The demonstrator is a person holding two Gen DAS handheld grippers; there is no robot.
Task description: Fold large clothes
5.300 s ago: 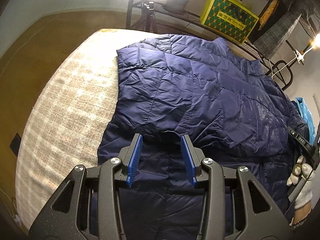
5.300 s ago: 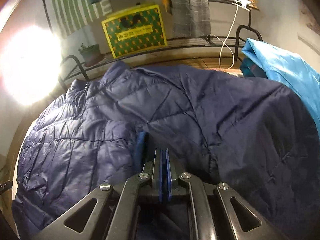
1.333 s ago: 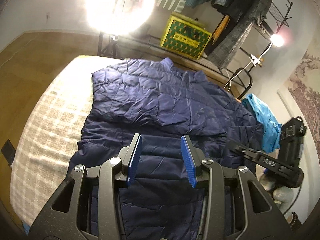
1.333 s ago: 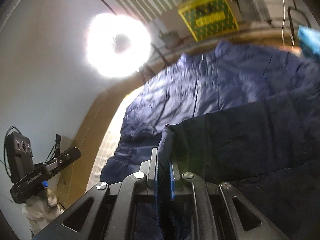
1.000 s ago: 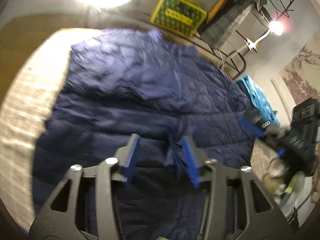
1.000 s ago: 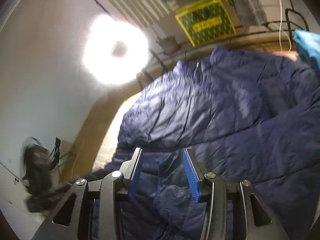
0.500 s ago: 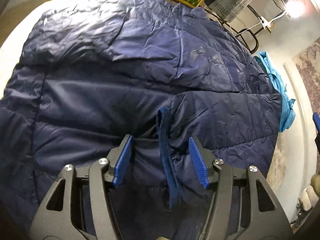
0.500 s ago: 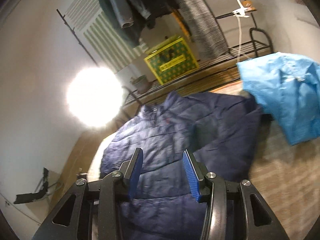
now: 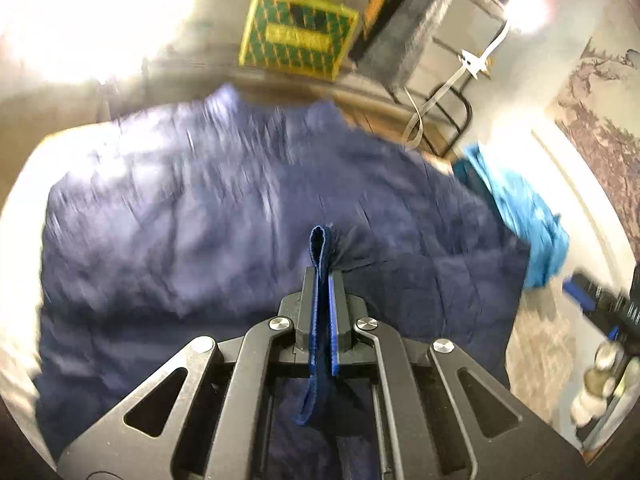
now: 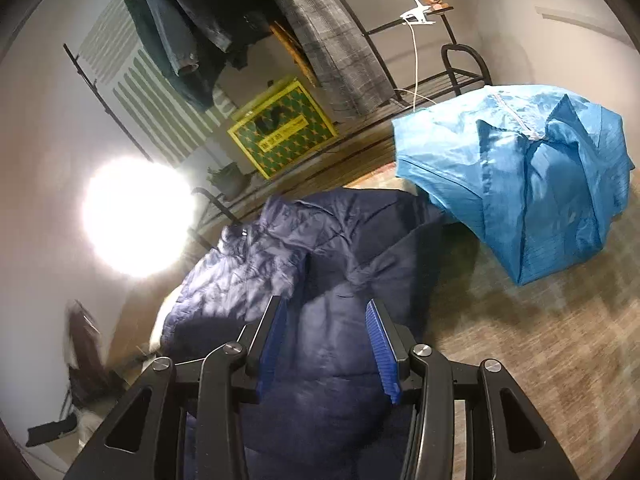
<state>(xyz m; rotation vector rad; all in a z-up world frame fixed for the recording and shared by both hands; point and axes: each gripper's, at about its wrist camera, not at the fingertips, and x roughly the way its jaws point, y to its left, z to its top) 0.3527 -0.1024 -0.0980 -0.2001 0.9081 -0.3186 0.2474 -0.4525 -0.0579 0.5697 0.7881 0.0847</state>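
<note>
On my left, the left gripper point(image 9: 322, 280) has just been closing, and its jaws are now clamped on the ribbed cuff point(image 9: 318, 248) of the navy puffer jacket point(image 9: 200, 220); the cuff's loop stands up past the fingertips and a tail of it hangs down between the arms of the tool. That sleeve runs off to the right across the lower body of the jacket, toward the bed's right edge. The jacket itself lies spread over most of the bed point(image 10: 540, 340), collar toward the far edge, where the yellow-and-green box point(image 9: 298, 36) sits on a rack. The left view is smeared, so finer creases I cannot read.

On my right, the right gripper point(image 10: 326, 344) hangs with its jaws apart and nothing between the pads; below them is the jacket's right shoulder. Just beyond, at the bed's far right corner, lies a light blue garment point(image 10: 520, 176), touching or slightly overlapping the jacket's edge.

I judge this to be the sleeve-folding step. Next I should carry the cuff across the chest, lay the sleeve flat, and release only once it lies smooth; my right can pin the shoulder.
</note>
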